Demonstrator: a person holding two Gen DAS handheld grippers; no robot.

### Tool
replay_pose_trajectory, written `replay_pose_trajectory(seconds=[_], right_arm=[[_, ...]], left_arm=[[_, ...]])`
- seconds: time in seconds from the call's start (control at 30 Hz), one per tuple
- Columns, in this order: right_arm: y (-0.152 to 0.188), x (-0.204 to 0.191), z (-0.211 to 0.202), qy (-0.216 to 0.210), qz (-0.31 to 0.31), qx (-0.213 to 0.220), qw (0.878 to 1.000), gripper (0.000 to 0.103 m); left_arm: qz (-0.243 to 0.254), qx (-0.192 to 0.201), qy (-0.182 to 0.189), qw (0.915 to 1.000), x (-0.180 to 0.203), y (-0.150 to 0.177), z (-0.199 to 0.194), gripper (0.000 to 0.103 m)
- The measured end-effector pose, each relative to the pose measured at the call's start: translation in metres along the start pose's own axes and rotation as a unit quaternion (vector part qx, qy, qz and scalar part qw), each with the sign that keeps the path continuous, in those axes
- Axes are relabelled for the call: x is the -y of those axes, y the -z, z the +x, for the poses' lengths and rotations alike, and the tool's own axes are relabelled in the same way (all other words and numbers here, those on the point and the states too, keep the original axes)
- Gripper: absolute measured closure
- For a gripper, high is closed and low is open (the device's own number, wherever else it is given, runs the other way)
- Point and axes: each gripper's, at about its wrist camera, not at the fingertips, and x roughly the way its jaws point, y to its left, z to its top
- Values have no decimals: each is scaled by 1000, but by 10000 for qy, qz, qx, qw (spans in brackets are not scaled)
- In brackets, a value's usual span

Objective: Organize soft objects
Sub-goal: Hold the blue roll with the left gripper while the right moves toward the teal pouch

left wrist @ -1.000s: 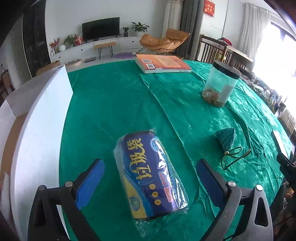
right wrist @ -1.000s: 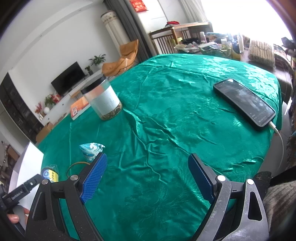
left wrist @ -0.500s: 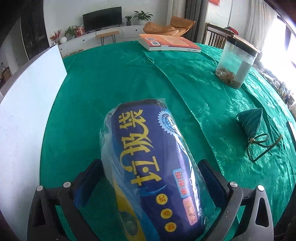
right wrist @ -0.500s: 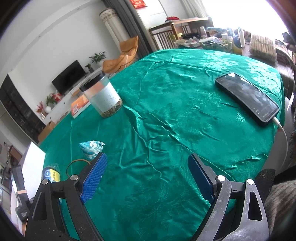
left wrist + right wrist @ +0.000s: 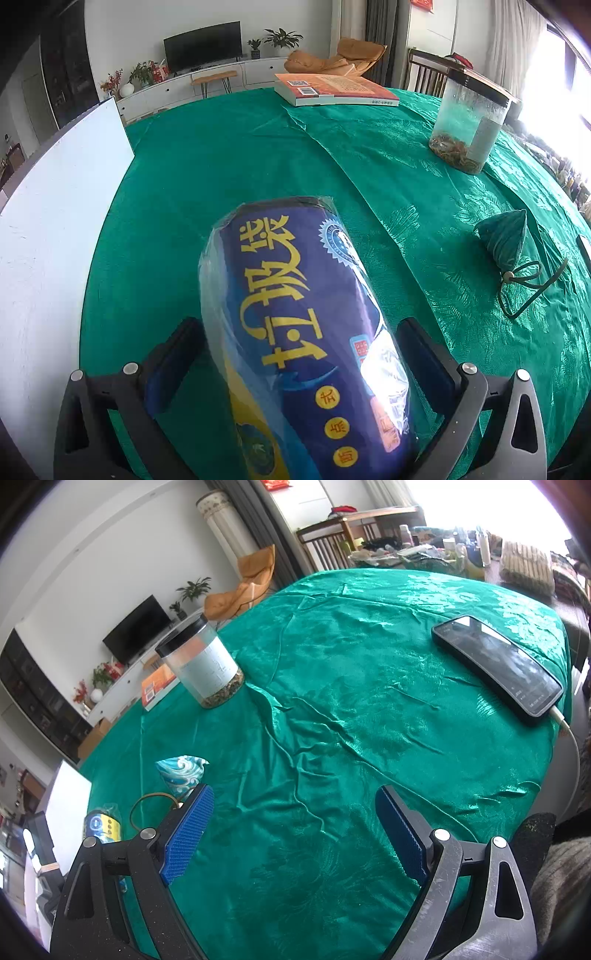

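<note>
My left gripper [image 5: 299, 354] is spread as wide as it goes, its two blue pads on either side of the roll of bags [image 5: 295, 332], a blue pack with yellow lettering sealed in clear plastic. The roll lies on the green tablecloth [image 5: 229, 162] and reaches from between the fingers out toward the middle of the table. From this angle I cannot quite tell whether the pads touch the wrapper; a sliver of cloth shows beside the left pad, so I read it as not gripped.

To the right of the roll, well apart, sits the small green pouch [image 5: 504, 242] with its cord looped on the cloth. A white board [image 5: 55, 221] stands along the table's left edge. At the far side lie an orange book [image 5: 332, 88] and a clear jar [image 5: 469, 122] with a dark lid and some loose bits at the bottom.

My right gripper [image 5: 293, 834] is also spread wide, holding nothing, and hangs over bare cloth. In its view the pouch [image 5: 181, 773] shows a blue wave pattern just beyond the left finger, with the roll [image 5: 101, 825] further left near the board. A phone [image 5: 498, 668] with a white cable plugged in lies near the right edge of the table.
</note>
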Motion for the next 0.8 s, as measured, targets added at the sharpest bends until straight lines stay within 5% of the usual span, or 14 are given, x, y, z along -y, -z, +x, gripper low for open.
replay_pose_trajectory(seconds=[0.53,0.7,0.8], right_arm=[[1,1,-1,-35,21,8,10000,12],[-7,-2,-8,-688,110,254,9972,12],[-22,-40,4,-1059,-573,56,9927,11]], left_arm=[[16,-8,9,10000,1,0,1,0],[55,-270,86,9996,-4,-3,-3,0],[51,-222,93,9997,-6,-5,-8,0]])
